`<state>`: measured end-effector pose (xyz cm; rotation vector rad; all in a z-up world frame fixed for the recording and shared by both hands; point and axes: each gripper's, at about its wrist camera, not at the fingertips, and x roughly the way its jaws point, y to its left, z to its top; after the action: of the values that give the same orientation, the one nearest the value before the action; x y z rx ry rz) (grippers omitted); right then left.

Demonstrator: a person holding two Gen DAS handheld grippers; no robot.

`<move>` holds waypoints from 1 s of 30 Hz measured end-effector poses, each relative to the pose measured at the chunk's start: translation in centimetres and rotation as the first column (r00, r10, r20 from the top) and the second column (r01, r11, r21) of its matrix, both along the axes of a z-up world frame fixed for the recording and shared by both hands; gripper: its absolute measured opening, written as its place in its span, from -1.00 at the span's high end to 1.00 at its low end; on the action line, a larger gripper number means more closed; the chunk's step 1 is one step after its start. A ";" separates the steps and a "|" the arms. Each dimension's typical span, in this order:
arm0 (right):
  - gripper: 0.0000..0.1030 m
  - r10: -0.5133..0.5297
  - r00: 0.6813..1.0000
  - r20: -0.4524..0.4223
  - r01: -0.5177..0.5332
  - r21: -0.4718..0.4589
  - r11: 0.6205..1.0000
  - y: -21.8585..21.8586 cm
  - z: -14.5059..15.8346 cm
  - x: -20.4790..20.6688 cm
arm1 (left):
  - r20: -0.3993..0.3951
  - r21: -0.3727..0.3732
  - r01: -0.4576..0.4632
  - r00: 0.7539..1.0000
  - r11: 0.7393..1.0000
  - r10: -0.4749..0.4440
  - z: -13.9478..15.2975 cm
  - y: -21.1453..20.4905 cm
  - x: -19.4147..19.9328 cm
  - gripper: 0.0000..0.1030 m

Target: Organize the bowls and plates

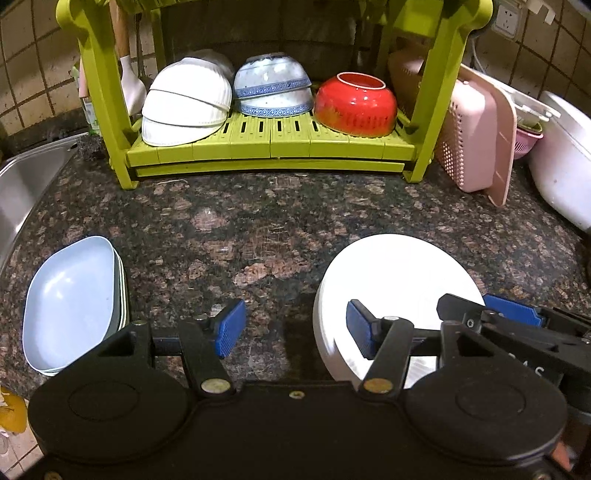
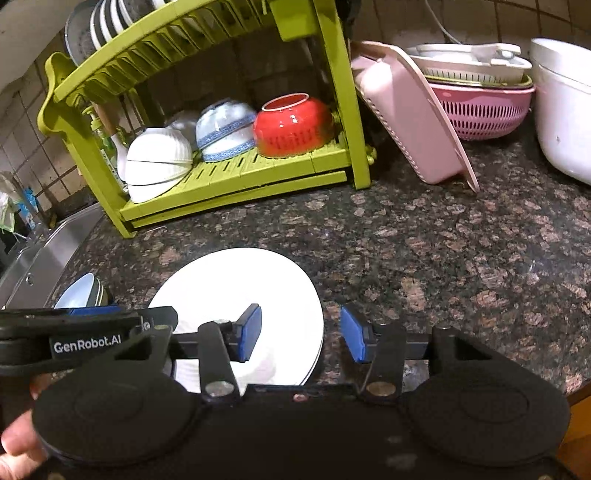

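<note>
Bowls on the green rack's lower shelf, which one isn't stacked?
The glossy red ceramic bowl, upside down alone at the right end; the white ribbed bowls and blue-patterned bowls sit in stacks.

Bowls (image 1: 266, 88) sit in the rack (image 1: 273, 147), behind the plate (image 1: 399, 273) on the counter (image 1: 258, 229).

Domestic kitchen. Evidence: speckled dark granite countertop (image 2: 424, 236); stainless steel sink (image 1: 22, 184) set in at its left edge; tiled wall (image 1: 29, 55) with a socket (image 1: 508, 18) (upper right). Along the back edge: green two-tier dish rack (image 2: 229, 177) holding upturned bowls below and plates above; pink strainer basket (image 2: 484, 107) and pink tray (image 2: 417, 122) beside it; white appliance (image 2: 565, 110) at the far right corner.
</note>
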<state>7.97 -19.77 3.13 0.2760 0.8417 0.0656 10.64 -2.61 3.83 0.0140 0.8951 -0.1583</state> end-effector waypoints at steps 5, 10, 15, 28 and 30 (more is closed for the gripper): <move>0.17 0.006 1.000 -0.020 -0.006 0.006 1.000 0.1 -0.3 0.1 | -0.007 0.011 0.012 1.000 1.000 -0.012 -0.3 -0.5 0.0 -0.21; 0.39 0.016 1.000 -0.021 -0.015 0.014 1.000 0.2 -0.4 0.1 | -0.030 0.019 0.017 0.999 1.000 -0.016 -0.8 -0.9 0.4 -0.09; 0.47 0.017 1.000 -0.018 -0.017 0.007 1.000 0.2 -0.4 0.1 | -0.052 0.020 0.025 0.998 0.999 -0.024 -1.3 -1.1 0.7 0.04; 0.68 0.027 0.999 -0.016 -0.028 -0.014 1.000 0.4 -0.6 0.1 | -0.121 -0.002 0.041 0.992 0.999 -0.041 -2.4 -1.3 1.4 0.38; 0.68 0.031 0.999 -0.015 -0.031 -0.013 0.999 0.4 -0.5 0.1 | -0.127 -0.005 0.042 0.991 0.999 -0.042 -2.4 -1.3 1.4 0.40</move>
<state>8.11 -19.32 2.61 0.2517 0.8606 0.0869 12.08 -3.95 1.42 0.0207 1.0219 -0.2010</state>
